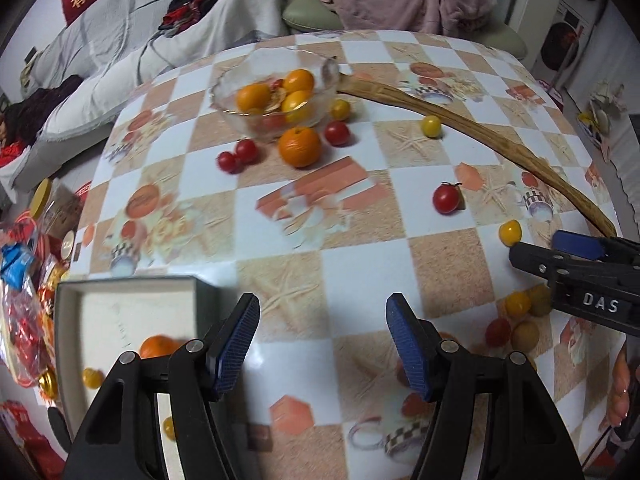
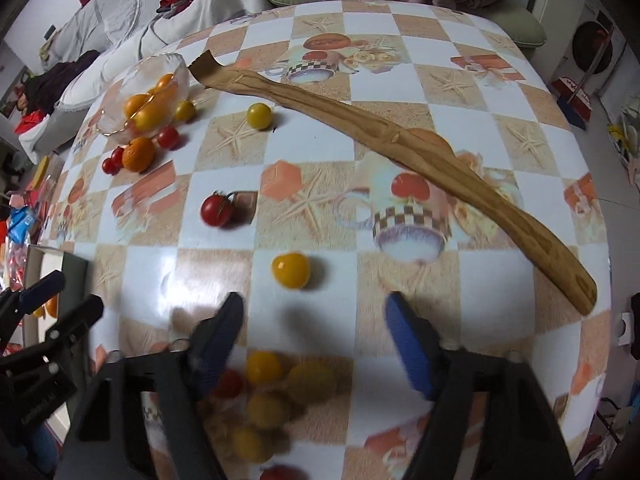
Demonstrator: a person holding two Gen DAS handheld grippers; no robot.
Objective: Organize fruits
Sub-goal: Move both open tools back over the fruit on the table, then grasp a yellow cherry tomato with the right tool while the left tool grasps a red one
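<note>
Fruit lies scattered on the checked table. A glass bowl (image 1: 276,96) at the far side holds oranges; it also shows in the right wrist view (image 2: 148,92). An orange (image 1: 300,146) and several red and yellow cherry tomatoes sit around it. A red tomato (image 2: 217,210) and a yellow one (image 2: 291,271) lie mid-table. My left gripper (image 1: 322,340) is open and empty beside a white box (image 1: 120,312) holding an orange and yellow tomatoes. My right gripper (image 2: 314,340) is open and empty above a cluster of small fruits (image 2: 272,396).
A long wooden back scratcher (image 2: 400,148) lies diagonally across the table, from the bowl to the right edge. A sofa with blankets stands behind the table. Packaged snacks (image 1: 28,300) lie left of the box, off the table edge.
</note>
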